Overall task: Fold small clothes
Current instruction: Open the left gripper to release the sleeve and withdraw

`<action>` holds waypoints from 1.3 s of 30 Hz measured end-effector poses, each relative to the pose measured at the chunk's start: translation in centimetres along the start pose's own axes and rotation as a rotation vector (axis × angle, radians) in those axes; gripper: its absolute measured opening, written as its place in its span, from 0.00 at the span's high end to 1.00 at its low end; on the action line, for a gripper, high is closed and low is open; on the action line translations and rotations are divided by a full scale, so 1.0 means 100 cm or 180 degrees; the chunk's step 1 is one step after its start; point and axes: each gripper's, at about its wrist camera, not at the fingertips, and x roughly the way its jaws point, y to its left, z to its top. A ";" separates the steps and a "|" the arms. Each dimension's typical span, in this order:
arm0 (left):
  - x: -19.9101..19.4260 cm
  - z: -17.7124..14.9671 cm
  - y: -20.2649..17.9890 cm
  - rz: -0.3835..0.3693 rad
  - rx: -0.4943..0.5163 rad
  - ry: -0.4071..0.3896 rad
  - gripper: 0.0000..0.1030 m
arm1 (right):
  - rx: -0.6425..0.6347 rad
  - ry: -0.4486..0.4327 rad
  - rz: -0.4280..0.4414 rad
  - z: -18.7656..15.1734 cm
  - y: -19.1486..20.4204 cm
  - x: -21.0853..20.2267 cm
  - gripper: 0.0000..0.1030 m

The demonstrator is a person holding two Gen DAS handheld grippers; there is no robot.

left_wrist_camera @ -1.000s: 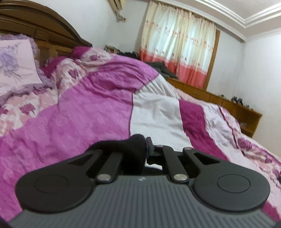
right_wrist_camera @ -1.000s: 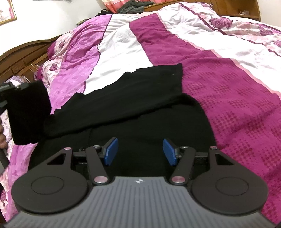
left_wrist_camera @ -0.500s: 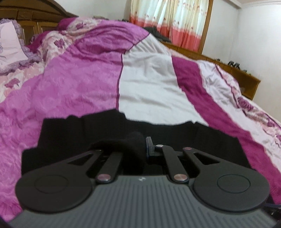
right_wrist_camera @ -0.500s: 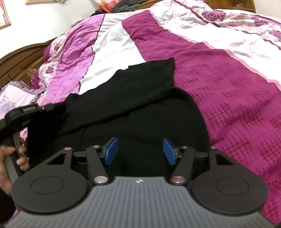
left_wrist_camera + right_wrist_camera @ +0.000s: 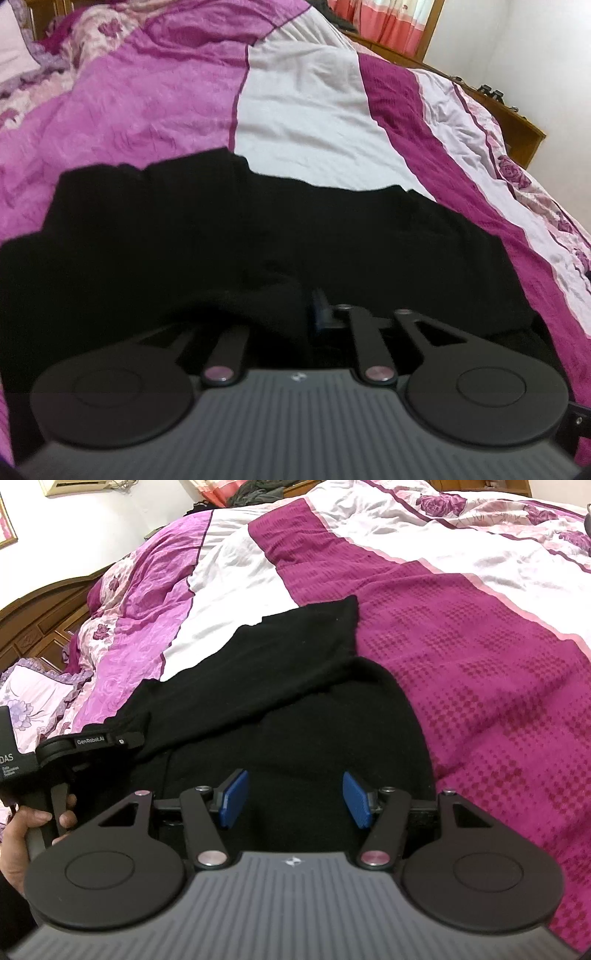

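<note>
Pink, white and magenta panels of a quilted bedspread [image 5: 461, 672] fill both views, and on it lies the black garment [image 5: 303, 686], spread low and flat across the near middle of the bed. Its far edge crosses the white panel; one long flap runs diagonally from the near left up to a squared end at the border of the magenta panel, lying over the broader body of the cloth.

From the left wrist view, the left gripper [image 5: 310, 314] sits low over the garment's near part. A bunched fold of the black cloth [image 5: 266, 306] rises between its jaws, which have just been opening; a narrow gap shows beside the blue pad on the right, so the pads no longer look pressed on the fold, though the left pad is hidden by fabric.

The right gripper [image 5: 295, 799] hangs over the garment's near right part with its jaws fairly wide, blue pads [image 5: 233, 799] apart and nothing between them but the cloth below.

At the left edge of the right wrist view, a hand [image 5: 22, 834] grips the handle of the left tool. Beyond the bed stand a wooden headboard [image 5: 33, 624] on the far left and curtains [image 5: 388, 22] at the far side.
</note>
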 end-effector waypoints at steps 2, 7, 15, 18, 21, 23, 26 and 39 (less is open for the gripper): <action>-0.001 0.000 0.000 -0.0064 -0.0020 0.0018 0.62 | 0.0004 0.0000 -0.0001 0.000 0.000 0.000 0.37; -0.005 0.003 -0.009 -0.0060 0.0073 0.0078 0.52 | 0.0024 -0.0007 -0.0003 -0.001 -0.001 -0.001 0.37; -0.025 0.003 -0.011 -0.0100 0.0071 0.0217 0.51 | 0.0049 -0.0044 0.0009 0.000 -0.003 -0.007 0.37; -0.034 0.003 -0.006 -0.0071 0.0096 0.0306 0.51 | 0.0060 -0.0058 0.0025 -0.001 -0.004 -0.009 0.37; -0.046 0.004 -0.002 0.0014 0.0161 0.0350 0.51 | 0.0077 -0.0060 0.0055 -0.001 -0.003 -0.010 0.37; -0.054 0.005 0.001 0.0068 0.0214 0.0355 0.51 | 0.0080 -0.0057 0.0067 -0.002 -0.003 -0.011 0.37; -0.066 0.006 0.006 0.0111 0.0234 0.0360 0.51 | 0.0080 -0.0037 0.0093 -0.003 -0.001 -0.010 0.37; -0.102 0.005 0.032 0.0315 0.0139 0.0350 0.51 | -0.0074 0.0013 0.0246 0.006 0.023 -0.005 0.37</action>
